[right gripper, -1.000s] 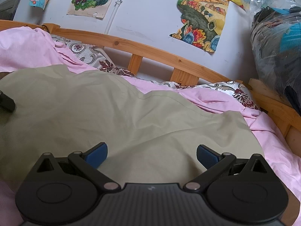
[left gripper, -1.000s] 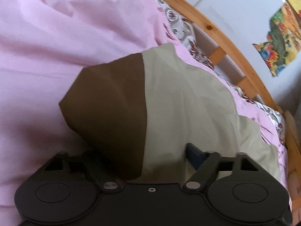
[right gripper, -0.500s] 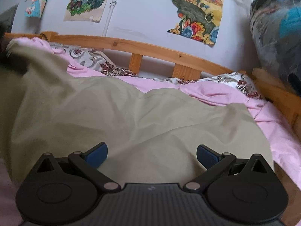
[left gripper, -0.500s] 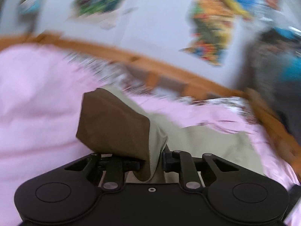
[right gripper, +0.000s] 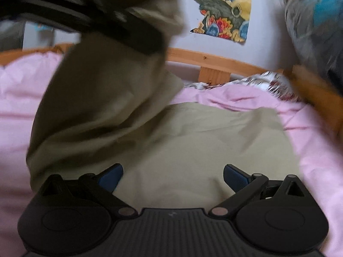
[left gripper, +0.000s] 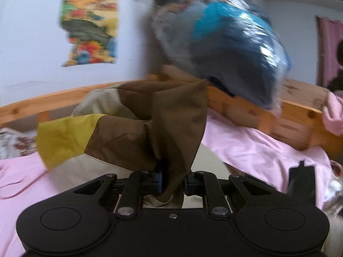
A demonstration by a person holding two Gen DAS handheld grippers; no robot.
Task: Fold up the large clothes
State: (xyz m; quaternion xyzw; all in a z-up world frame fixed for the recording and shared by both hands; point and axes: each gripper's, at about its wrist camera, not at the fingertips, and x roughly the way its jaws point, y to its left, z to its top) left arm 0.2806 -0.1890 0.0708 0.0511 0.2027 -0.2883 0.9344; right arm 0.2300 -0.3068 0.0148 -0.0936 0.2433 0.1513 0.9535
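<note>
A large garment of beige, brown and yellow panels (left gripper: 163, 128) lies on the pink bed. My left gripper (left gripper: 172, 182) is shut on a bunched brown part of it and holds that part up off the bed. In the right wrist view the beige body (right gripper: 193, 145) lies flat ahead, and the lifted part (right gripper: 103, 98) hangs at the upper left under the blurred left gripper (right gripper: 120, 25). My right gripper (right gripper: 172, 176) is open and empty, low over the beige cloth.
A pink sheet (left gripper: 257, 145) covers the bed. A wooden bed rail (right gripper: 214, 61) runs along the back below a wall with posters (right gripper: 223, 12). A plastic-wrapped bundle (left gripper: 225, 42) sits on the rail at the right. Patterned fabric (right gripper: 276, 83) lies by the rail.
My left gripper shut on the brown part, lifted it and swung to the right, over the flat beige cloth. The right gripper stayed open and almost still.
</note>
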